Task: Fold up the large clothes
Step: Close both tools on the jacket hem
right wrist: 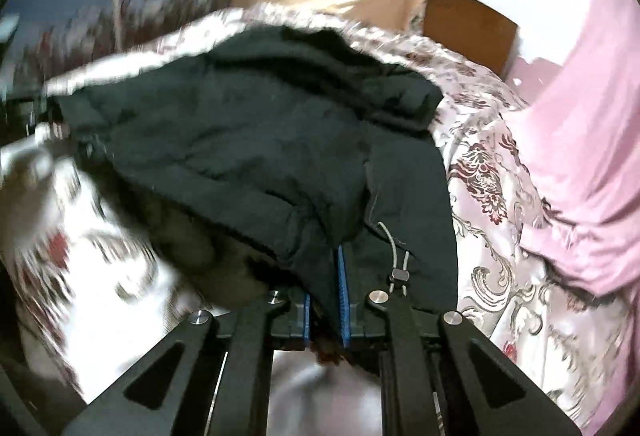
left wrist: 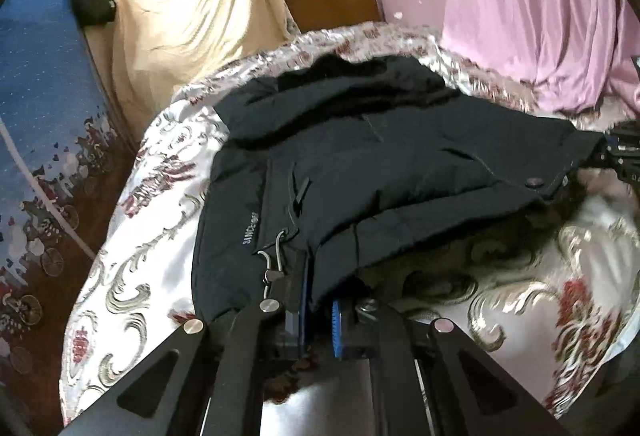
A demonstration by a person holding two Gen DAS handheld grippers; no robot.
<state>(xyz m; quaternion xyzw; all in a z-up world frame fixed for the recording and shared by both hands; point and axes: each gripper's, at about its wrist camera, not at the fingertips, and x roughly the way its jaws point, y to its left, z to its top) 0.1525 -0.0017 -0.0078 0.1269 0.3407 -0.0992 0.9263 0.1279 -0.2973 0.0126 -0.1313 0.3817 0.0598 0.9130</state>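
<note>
Left gripper point(left wrist: 318, 310) and right gripper point(right wrist: 325, 310) clenched on the near hem of a dark padded jacket point(left wrist: 360, 164), spread across a floral bedspread point(left wrist: 132, 236), pink sheet point(left wrist: 540, 16) draped beyond.

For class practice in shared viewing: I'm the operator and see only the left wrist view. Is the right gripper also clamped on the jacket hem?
Observer: Yes, the right gripper is shut on the jacket hem.
Operator: Any cord near it?
Observer: A drawstring with a toggle hangs just right of its fingers.
Operator: What lies beyond that side?
Observer: The patterned bedspread, then pink cloth.
</note>
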